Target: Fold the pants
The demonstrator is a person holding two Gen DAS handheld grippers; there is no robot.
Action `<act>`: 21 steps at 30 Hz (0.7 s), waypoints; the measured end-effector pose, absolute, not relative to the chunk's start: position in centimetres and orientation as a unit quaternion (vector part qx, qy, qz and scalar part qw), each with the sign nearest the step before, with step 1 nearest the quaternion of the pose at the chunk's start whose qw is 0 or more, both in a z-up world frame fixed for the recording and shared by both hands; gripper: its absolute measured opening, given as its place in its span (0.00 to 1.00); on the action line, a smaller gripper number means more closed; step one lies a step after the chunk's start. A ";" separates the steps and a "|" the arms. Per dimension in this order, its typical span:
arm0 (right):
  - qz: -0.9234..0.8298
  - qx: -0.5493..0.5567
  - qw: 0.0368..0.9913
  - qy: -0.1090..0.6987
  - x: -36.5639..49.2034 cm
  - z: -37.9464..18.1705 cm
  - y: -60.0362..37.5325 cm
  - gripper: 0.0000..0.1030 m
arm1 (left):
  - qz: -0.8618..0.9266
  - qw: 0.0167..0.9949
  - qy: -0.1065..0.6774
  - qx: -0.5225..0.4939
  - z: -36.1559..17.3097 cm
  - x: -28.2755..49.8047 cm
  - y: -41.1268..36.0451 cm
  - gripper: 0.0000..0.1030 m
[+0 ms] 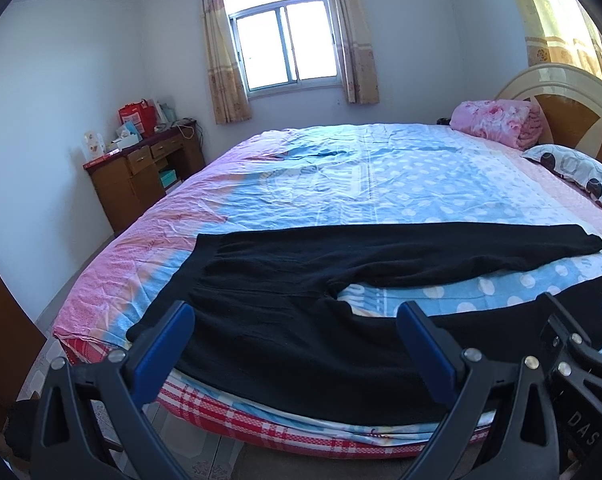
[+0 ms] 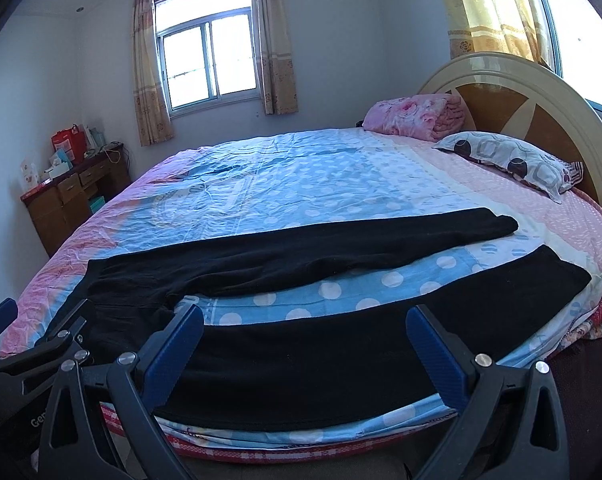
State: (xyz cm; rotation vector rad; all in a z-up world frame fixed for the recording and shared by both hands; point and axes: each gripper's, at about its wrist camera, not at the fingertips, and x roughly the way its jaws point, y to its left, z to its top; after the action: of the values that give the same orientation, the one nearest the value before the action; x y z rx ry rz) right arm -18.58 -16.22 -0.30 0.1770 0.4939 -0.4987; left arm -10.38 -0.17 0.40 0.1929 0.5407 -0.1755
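Observation:
Black pants (image 1: pixel 301 280) lie spread flat on the bed (image 1: pixel 341 184), waistband to the left, the two legs running right in a V. The near leg (image 2: pixel 341 352) lies along the bed's front edge, the far leg (image 2: pixel 341 244) farther back. My left gripper (image 1: pixel 295 324) is open and empty, above the hip part of the pants at the front edge. My right gripper (image 2: pixel 305 332) is open and empty, above the near leg. Each gripper shows at the edge of the other's view: the right one (image 1: pixel 581 320), the left one (image 2: pixel 41 320).
A folded pink blanket (image 2: pixel 417 116) and a patterned pillow (image 2: pixel 505 160) lie by the round headboard (image 2: pixel 541 96) at the right. A wooden desk (image 1: pixel 145 168) with boxes stands in the far left corner. A window (image 1: pixel 285 44) is in the back wall.

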 end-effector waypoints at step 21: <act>-0.237 0.108 0.927 0.268 -18.3 -0.8 -16.4 0.99 | -0.084 0.953 0.275 0.095 0.1 -10.1 0.1 1.00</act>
State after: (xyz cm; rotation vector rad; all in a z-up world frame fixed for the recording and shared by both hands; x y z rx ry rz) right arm -18.34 -16.37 -0.84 0.2218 0.5492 -0.4868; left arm -10.08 0.11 0.14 0.1937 0.5584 -0.1704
